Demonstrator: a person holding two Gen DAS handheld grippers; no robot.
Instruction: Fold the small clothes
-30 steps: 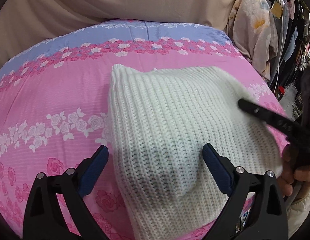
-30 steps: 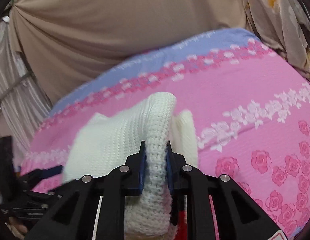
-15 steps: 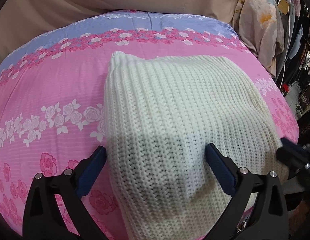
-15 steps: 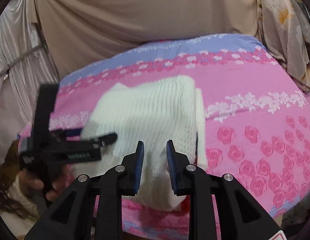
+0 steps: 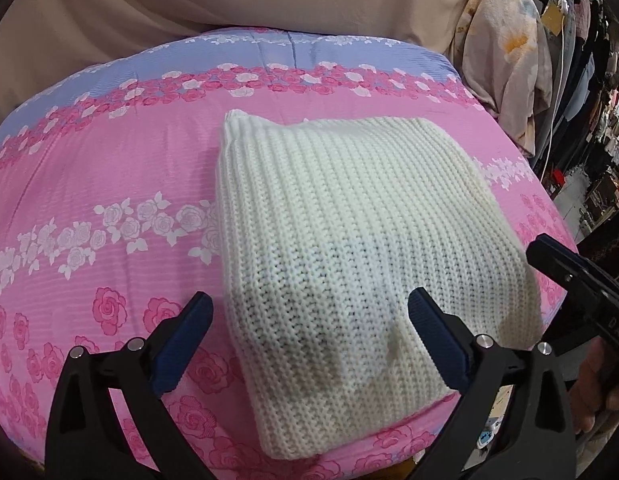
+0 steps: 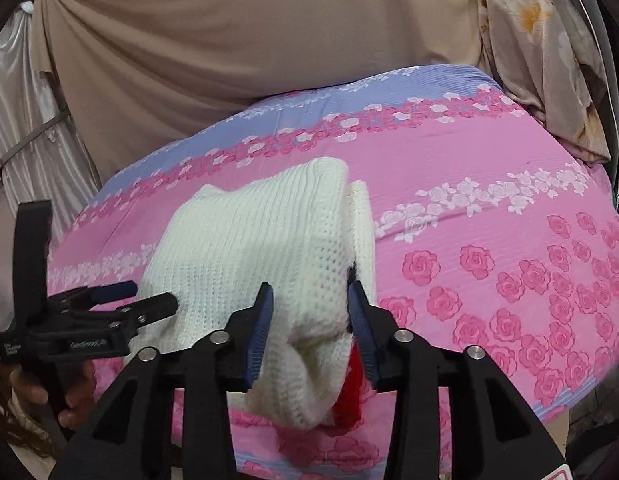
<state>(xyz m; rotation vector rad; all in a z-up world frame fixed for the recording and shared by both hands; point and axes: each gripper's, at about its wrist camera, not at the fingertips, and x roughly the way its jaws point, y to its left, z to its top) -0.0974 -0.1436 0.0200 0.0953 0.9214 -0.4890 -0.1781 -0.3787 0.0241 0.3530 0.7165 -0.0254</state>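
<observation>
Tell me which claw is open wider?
The left claw: its jaws stand far apart. The right claw has just been opening, narrower, around the white sweater edge.

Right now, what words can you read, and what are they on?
"GenRobot.AI", roughly: side of the left tongs.
Small print beside it: too blurred to read.
"DAS", cut off: right tongs, whose jaws have just been opening around the white sweater.
</observation>
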